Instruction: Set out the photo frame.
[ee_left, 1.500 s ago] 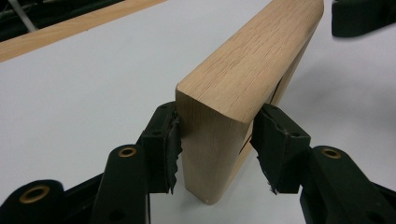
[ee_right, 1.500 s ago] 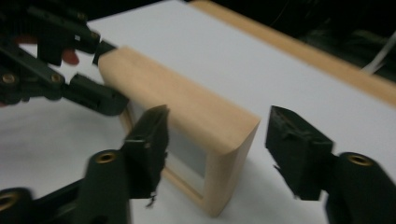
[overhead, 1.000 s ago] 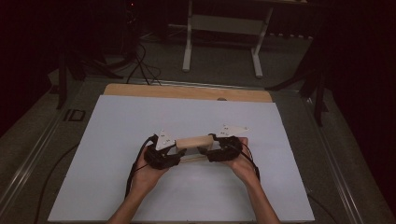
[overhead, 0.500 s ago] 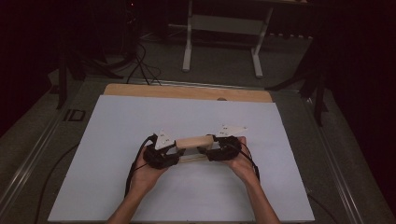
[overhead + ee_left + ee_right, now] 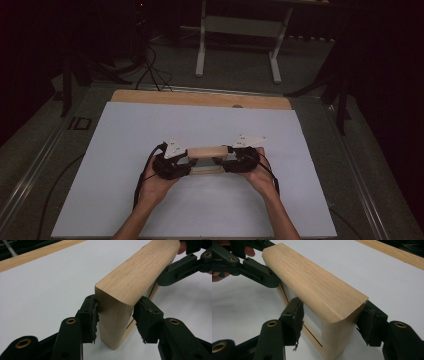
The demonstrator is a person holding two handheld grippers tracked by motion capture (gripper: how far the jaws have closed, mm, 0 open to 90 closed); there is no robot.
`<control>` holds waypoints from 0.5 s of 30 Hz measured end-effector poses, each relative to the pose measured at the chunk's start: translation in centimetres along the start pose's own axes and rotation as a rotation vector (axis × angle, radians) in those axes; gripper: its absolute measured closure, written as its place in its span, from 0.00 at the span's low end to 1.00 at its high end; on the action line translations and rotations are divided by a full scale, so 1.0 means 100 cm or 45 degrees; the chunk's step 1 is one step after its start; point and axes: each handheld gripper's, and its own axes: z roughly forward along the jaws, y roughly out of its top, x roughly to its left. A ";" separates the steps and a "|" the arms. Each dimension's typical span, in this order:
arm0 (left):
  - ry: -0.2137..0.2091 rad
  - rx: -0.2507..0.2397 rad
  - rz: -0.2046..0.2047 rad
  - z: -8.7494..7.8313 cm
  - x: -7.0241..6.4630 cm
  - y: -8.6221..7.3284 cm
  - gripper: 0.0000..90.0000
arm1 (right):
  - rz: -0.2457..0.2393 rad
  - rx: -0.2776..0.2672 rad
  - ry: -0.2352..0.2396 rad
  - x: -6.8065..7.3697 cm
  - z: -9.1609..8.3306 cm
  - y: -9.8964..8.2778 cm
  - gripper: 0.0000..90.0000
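High view: a wooden frame (image 5: 206, 159) spans lengthwise between the left gripper (image 5: 186, 165) and right gripper (image 5: 223, 162), bare white sheet (image 5: 150, 125) all around. Left gripper view: half-open jaws grip the frame's (image 5: 130, 285) near post. Right gripper view: jaws have just been closing about its (image 5: 317, 290) other end, the near-side pad seemingly short of contact
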 end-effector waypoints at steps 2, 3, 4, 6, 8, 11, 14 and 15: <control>-0.001 -0.001 0.001 0.000 0.000 0.000 0.61 | 0.003 -0.002 -0.001 0.000 0.000 0.000 0.47; -0.001 -0.002 0.005 0.000 0.001 0.000 0.61 | 0.007 -0.006 -0.001 0.000 0.000 -0.001 0.47; 0.000 -0.002 0.010 0.000 0.001 0.000 0.61 | 0.009 -0.007 -0.001 0.000 0.000 -0.001 0.47; 0.000 -0.003 0.010 0.000 0.003 0.000 0.61 | 0.009 -0.008 -0.007 0.000 0.000 -0.001 0.47; 0.000 -0.004 0.009 0.000 0.004 0.000 0.61 | 0.011 -0.007 -0.018 0.002 0.002 0.000 0.48; 0.008 -0.002 0.009 -0.001 0.008 0.000 0.61 | 0.018 -0.015 -0.023 0.003 0.005 0.001 0.48; 0.008 -0.009 0.000 -0.001 0.010 0.000 0.61 | 0.021 -0.016 -0.029 0.003 0.007 0.002 0.48; 0.012 -0.010 -0.004 -0.001 0.011 0.000 0.61 | 0.024 -0.018 -0.031 0.003 0.008 0.003 0.48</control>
